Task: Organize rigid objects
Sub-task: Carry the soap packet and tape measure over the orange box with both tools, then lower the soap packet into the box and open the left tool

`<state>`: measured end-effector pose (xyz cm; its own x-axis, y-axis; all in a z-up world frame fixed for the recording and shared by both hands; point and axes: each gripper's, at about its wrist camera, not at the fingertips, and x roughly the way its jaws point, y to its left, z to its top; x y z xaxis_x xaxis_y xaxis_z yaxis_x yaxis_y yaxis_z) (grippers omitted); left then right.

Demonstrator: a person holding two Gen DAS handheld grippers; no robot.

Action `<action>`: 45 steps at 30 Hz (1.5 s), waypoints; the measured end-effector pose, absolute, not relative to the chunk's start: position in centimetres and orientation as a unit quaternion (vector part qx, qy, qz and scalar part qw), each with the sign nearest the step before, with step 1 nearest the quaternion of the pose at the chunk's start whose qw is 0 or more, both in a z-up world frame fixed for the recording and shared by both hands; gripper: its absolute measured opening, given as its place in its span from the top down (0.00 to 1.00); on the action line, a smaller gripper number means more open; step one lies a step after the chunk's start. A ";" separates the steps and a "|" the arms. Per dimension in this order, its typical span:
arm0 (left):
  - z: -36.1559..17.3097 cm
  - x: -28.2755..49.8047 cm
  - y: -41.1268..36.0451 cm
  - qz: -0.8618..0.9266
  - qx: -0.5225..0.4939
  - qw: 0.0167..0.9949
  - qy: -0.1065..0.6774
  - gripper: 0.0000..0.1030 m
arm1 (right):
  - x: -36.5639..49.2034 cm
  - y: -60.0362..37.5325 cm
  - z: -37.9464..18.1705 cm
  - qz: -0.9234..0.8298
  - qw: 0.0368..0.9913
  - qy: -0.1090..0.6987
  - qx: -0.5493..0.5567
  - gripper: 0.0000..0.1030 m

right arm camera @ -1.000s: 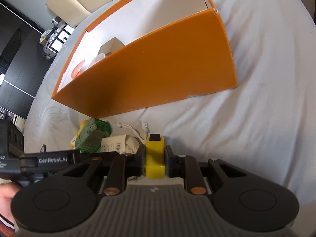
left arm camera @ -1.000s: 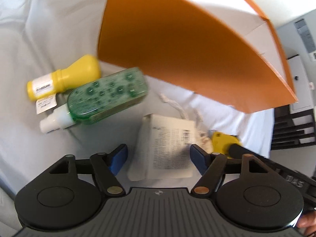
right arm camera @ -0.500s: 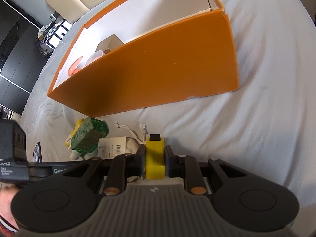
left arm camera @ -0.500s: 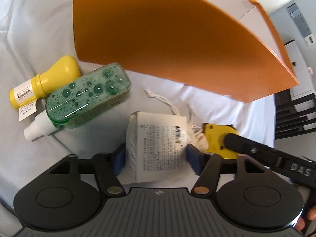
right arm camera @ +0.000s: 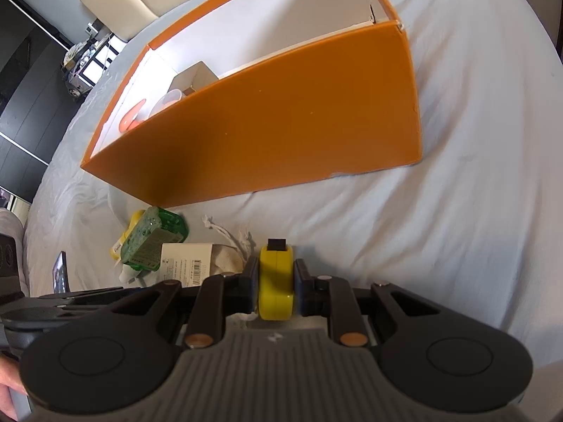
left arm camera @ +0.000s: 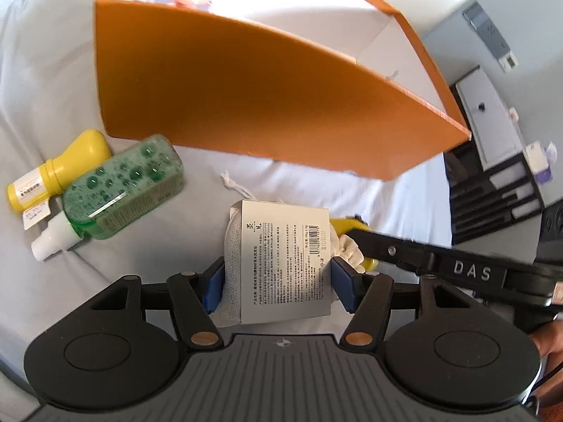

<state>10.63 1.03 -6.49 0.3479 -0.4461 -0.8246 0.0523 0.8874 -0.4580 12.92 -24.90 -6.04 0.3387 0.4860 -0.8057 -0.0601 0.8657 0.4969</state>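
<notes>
Both loads are gripped just short of the orange box [right arm camera: 267,133]: the left hand-held gripper [left arm camera: 278,283] pinches the labelled cloth pouch [left arm camera: 281,260], the right hand-held gripper [right arm camera: 275,286] clamps the yellow tape measure [right arm camera: 275,281], and the soft pouch could sag free or snag its drawstring [left arm camera: 235,186] on the box wall.

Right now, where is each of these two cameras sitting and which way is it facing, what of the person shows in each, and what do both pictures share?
Left wrist: sits on the left claw, looking down along its blue pads at the white cloth pouch with printed label clamped between them; a bit of a hand shows at right.
Right wrist: sits on the right claw, looking down at the small yellow plastic block it grips; fingers show at lower left.
Shared: the tall orange cardboard box, the green bubbly spray bottle, the pouch, the block.
</notes>
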 end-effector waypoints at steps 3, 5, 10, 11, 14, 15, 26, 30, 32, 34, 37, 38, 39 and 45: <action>-5.6 10.5 1.6 -0.149 -0.186 0.813 0.532 0.31 | 13.0 -25.9 -5.9 0.163 0.792 0.545 0.222 0.82; -4.7 10.5 1.9 -0.150 -0.191 0.819 0.519 0.31 | 12.9 -26.6 -5.6 0.162 0.793 0.535 0.244 0.82; -2.4 10.9 1.9 -0.161 -0.194 0.834 0.492 0.31 | 12.5 -27.5 -3.5 0.174 0.800 0.512 0.262 0.82; -1.7 11.0 1.9 -0.162 -0.193 0.837 0.485 0.31 | 12.5 -27.6 -3.0 0.175 0.803 0.507 0.260 0.82; 0.0 11.3 1.8 -0.167 -0.195 0.846 0.467 0.31 | 12.5 -27.7 -0.9 0.181 0.815 0.490 0.250 0.82; 0.5 11.5 1.8 -0.169 -0.195 0.849 0.462 0.31 | 12.5 -27.8 -0.1 0.186 0.819 0.484 0.248 0.82; 5.6 17.0 3.1 -0.175 -0.190 0.864 0.432 0.31 | 16.2 -27.5 7.2 0.192 0.871 0.404 0.203 0.82; 6.8 20.3 3.4 -0.174 -0.173 0.867 0.434 0.31 | 18.5 -27.3 7.5 0.184 0.876 0.397 0.202 0.82; 6.8 22.0 3.4 -0.166 -0.164 0.867 0.440 0.31 | 19.5 -26.8 7.2 0.182 0.878 0.396 0.201 0.82; 6.2 23.6 2.9 -0.161 -0.155 0.863 0.453 0.31 | 20.4 -26.6 6.6 0.180 0.878 0.397 0.199 0.82; 4.1 25.8 1.6 -0.152 -0.146 0.850 0.483 0.31 | 21.6 -26.2 5.4 0.180 0.873 0.405 0.202 0.82; 3.4 26.4 1.0 -0.152 -0.136 0.847 0.492 0.31 | 22.0 -26.2 4.9 0.181 0.871 0.408 0.203 0.82; 2.6 27.0 0.6 -0.152 -0.125 0.843 0.500 0.31 | 22.4 -26.1 4.5 0.180 0.870 0.412 0.204 0.82; -1.4 29.7 -2.6 -0.133 -0.088 0.814 0.558 0.31 | 24.0 -26.9 2.1 0.173 0.863 0.429 0.203 0.82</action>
